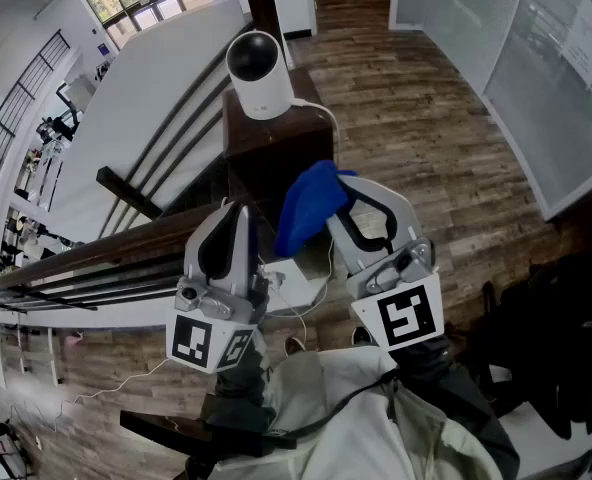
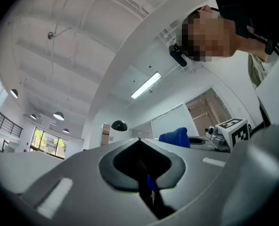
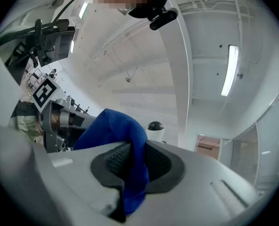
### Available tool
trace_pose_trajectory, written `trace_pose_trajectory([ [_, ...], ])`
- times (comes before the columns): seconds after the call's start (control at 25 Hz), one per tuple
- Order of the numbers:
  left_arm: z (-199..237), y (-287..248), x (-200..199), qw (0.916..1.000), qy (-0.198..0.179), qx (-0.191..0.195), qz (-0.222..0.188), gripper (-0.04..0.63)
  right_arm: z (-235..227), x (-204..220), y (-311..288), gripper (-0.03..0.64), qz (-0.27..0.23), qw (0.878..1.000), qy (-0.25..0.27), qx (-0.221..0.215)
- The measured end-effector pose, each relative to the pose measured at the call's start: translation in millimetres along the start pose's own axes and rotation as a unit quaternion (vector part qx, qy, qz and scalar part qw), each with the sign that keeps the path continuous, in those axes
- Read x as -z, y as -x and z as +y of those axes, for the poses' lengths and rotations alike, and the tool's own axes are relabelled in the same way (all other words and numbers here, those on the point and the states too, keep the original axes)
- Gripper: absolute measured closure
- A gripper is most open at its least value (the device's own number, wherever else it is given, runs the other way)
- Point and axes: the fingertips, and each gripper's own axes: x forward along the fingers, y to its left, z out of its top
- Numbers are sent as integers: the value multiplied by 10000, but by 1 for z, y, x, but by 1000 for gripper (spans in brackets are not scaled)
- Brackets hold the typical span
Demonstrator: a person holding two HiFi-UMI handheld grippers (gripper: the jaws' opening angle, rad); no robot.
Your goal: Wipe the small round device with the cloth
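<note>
Right gripper (image 1: 344, 196) pinches blue cloth (image 1: 306, 213) between its pads; cloth bunches out toward 9 o'clock of jaw tips. Left gripper (image 1: 236, 213) sits at 9 o'clock of cloth, jaws pressed together, nothing between. Small round device (image 1: 259, 66), white with black dome, stands upright on dark wooden stand (image 1: 266, 143) at 12 o'clock of both grippers, apart from cloth. White cable (image 1: 328, 118) leaves its base.

The white, black-domed small round device (image 1: 259, 73) stands upright on a dark stand (image 1: 266, 153) at upper centre; just below it, the bunched blue cloth (image 1: 306, 206) sits pinched in the right hand-held gripper (image 1: 344, 196).
</note>
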Motion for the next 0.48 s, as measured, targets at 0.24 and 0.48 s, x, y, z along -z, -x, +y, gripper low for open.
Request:
trace_pose_trajectory([
  [0.24, -4, 9, -1, 9994, 18, -232, 246, 595, 7, -2, 5, 557, 59, 9995, -134, -280],
  [0.48, -7, 7, -4, 9995, -44, -200, 233, 595, -1, -7, 7, 557, -109, 9994, -263, -205],
])
